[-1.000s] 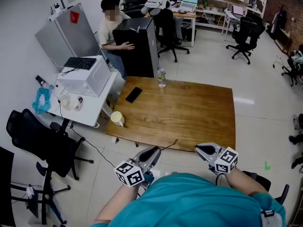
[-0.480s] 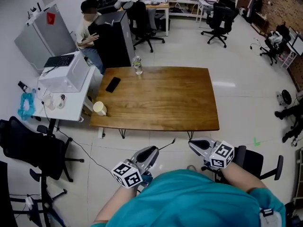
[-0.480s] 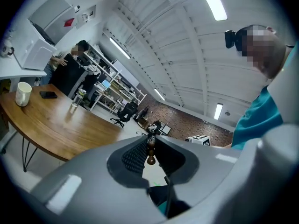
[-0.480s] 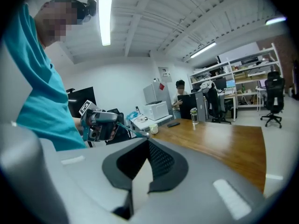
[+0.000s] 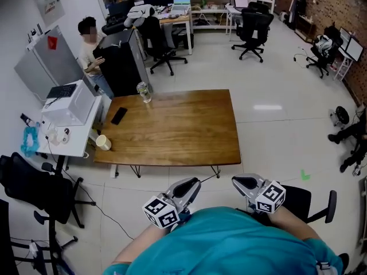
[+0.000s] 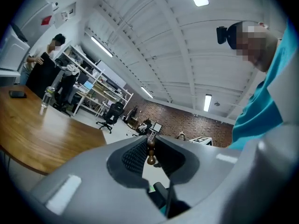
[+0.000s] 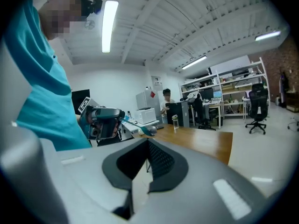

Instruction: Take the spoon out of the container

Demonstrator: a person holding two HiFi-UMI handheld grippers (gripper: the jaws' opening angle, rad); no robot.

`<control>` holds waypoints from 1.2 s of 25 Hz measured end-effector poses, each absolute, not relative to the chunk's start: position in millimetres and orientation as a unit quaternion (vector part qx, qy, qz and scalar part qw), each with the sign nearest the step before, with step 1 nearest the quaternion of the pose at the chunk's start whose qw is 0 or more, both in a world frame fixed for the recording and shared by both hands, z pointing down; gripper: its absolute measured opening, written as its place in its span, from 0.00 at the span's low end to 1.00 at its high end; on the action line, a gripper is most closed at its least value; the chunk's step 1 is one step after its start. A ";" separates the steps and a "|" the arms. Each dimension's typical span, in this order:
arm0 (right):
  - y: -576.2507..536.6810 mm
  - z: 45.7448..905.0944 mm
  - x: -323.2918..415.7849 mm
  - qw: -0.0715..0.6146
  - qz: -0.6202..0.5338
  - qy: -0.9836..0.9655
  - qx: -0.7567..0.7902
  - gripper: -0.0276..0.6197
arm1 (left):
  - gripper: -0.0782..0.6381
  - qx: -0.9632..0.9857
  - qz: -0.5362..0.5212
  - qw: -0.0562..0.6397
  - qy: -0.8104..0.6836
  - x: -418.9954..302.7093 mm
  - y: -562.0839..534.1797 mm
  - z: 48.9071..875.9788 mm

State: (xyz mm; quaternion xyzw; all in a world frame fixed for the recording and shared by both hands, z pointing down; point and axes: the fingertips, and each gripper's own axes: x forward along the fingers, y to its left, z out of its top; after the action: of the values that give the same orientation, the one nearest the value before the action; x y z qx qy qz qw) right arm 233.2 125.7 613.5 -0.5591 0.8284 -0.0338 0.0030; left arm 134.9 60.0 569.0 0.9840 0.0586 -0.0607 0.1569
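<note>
While between L gripper jaws: 1 spoon.

**Head view:** the camera sits high on the person's head, pitched steeply down and forward. The worktop lies well ahead. The left gripper and right gripper are near the lower edge.

**Left gripper view:** the camera rides close behind its own fingers and is tilted upward. Ceiling fills most of the frame, with the worktop low at the left.

**Right gripper view:** the camera rides close behind its own fingers, roughly level. It faces across the person's front toward the worktop, which is well off.

**Shared by all three:** the worktop and the water bottle at its far edge. The right gripper view also takes in the left gripper.
</note>
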 end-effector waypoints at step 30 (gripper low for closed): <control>158.6 622.0 254.0 0.020 -0.044 0.812 -0.582 0.04 | 0.17 0.986 -0.038 0.155 0.056 156.0 81.1 573.4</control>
State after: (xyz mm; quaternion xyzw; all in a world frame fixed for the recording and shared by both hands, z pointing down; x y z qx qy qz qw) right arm 254.0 158.6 622.0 -0.5818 0.8119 -0.0441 0.0205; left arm 156.0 81.1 573.4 0.9856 0.0564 -0.0375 0.1548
